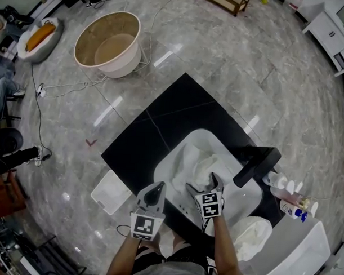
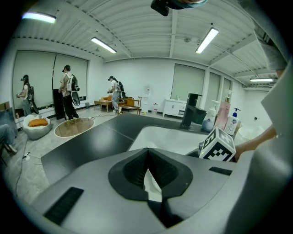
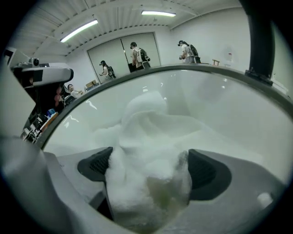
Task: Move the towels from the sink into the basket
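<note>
1. This is a staged washroom inside a recording lab: the white sink under my right jaws sits in a free-standing black counter.
2. Beyond my left jaws, people wearing backpack rigs stand under strip lights.
3. Loose cables cross the marble floor.

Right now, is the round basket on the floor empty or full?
Empty: the head view looks down into the basket and shows only its bare tan inside, with nothing lying in it.
</note>
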